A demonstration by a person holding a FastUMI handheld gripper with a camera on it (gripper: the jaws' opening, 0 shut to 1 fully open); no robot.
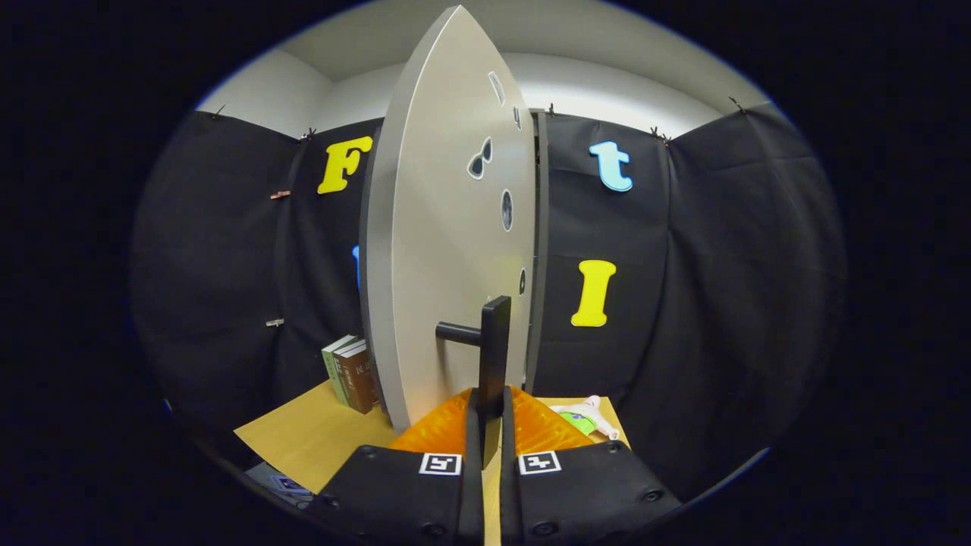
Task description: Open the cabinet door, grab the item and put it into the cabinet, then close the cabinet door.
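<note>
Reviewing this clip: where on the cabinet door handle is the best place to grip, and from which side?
Grip the handle on its upright black bar, from the front with a finger on each flat side. The gripper is closed on its lower end; the cabinet door stands ajar.

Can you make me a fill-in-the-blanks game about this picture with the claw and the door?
1. The claw is shut on the door's black ____.
2. The handle sticks out from the grey cabinet ____.
3. Left of the cabinet door, two ____ stand upright on the wooden table.
4. Right of the claw, a small ____ lies on the table.

Missing words: handle; door; books; toy
</note>
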